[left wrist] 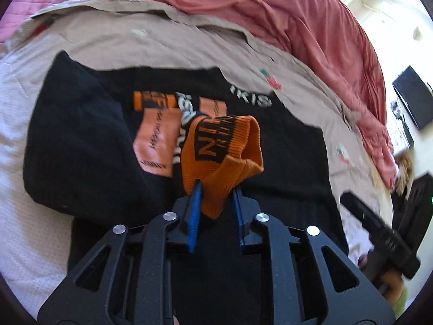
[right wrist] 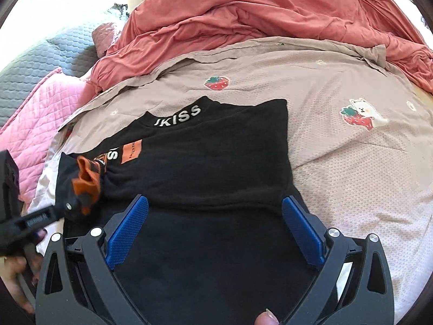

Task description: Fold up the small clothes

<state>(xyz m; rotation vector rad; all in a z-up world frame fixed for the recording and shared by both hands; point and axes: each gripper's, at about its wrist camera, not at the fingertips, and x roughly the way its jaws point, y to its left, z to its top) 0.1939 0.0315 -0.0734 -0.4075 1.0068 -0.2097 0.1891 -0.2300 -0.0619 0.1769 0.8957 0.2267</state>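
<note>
On the bed, a black sweatshirt (right wrist: 205, 157) lies spread over a beige strawberry-print cover (right wrist: 351, 162), its collar at the far side and its hem near, laid flat so the sides can be turned in cleanly. A red quilt (right wrist: 270, 8) is bunched at the far edge, out of the folding area.

The left gripper (left wrist: 216, 189) has its jaws clamped on the orange cuff (left wrist: 224, 157) of the left sleeve. The cuff is lifted off the body of the shirt and hangs crumpled over the chest print, so the sleeve seems to be on its way across the front, which would narrow the garment before it is doubled over. Holding by the ribbed cuff makes sense: it is the stiffest part of the sleeve and drags the rest along.

The right gripper (right wrist: 215, 233) hovers over the near, lower part of the sweatshirt with its jaws wide apart and nothing between them, probably waiting to pin the cloth or take the right side. That side looks already tucked straight.
</note>
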